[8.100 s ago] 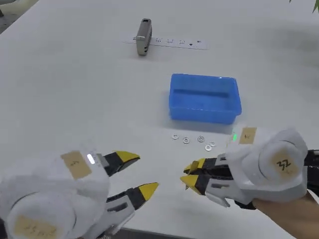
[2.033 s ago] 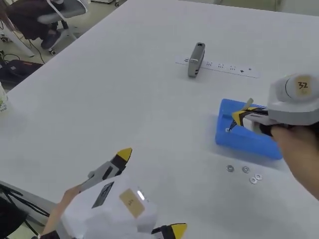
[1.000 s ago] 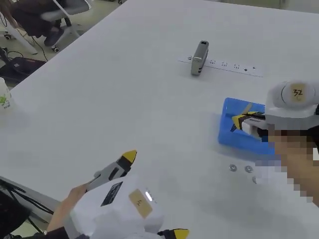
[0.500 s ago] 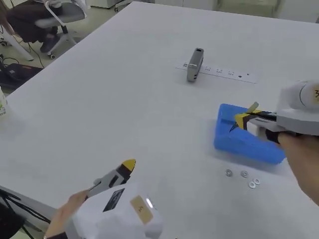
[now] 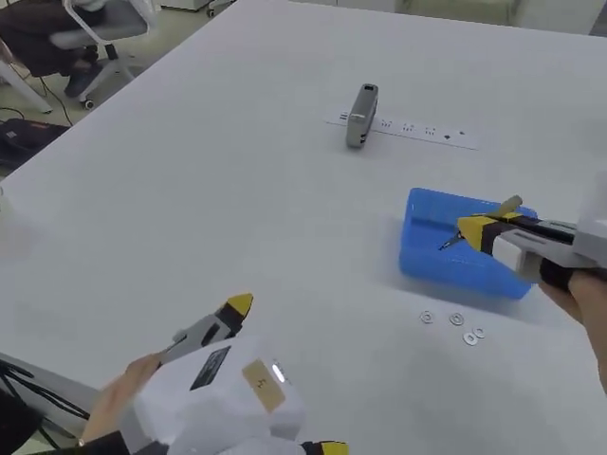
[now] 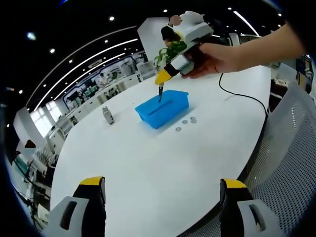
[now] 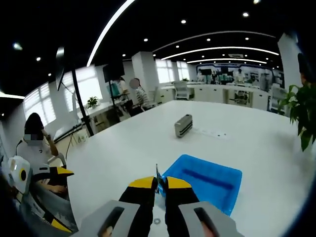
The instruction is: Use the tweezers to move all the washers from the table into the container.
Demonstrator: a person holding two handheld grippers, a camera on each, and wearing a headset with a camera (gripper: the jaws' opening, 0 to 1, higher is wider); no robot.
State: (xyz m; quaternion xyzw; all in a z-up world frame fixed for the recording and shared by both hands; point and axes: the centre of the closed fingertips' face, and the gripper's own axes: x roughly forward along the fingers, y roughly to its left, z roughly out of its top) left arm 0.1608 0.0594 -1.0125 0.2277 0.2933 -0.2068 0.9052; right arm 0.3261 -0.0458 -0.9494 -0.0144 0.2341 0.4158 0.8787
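Far left and low in the head view, we've got the left gripper (image 5: 283, 375) hanging near the table edge, its jaws spread wide with nothing between them. Its own view says the same: two yellow tips far apart over bare white.

Sliding right across the table (image 5: 190, 190), there's a power strip (image 5: 408, 129) at the far side, well apart from the work. Then comes the blue container (image 5: 465, 248). Just in front of its near wall are the washers (image 5: 456, 319), lying flat in a short loose row on the table. We count at least three, and the right-hand ones sit too close together for us to split.

Further right, the right gripper (image 5: 477, 230) is clenched on the tweezers (image 5: 451, 241), and its own view shows both jaws pinched tight on the shaft. The tweezers slant down and to the left from the gripper, with their tips poised over the inside of the container. We cannot tell whether a washer sits in those tips, because it's too small to read.

Now the relation that matters. The washers lie outside the container on the person's side, almost straight back from the tips across the near wall. The row runs along that wall, roughly in line with the tweezers' long axis. The right gripper is by far the nearer one, and the left is well apart. We judge the next pick means lifting back over the wall and coming down low, and thin flat washers won't be easy to nip.
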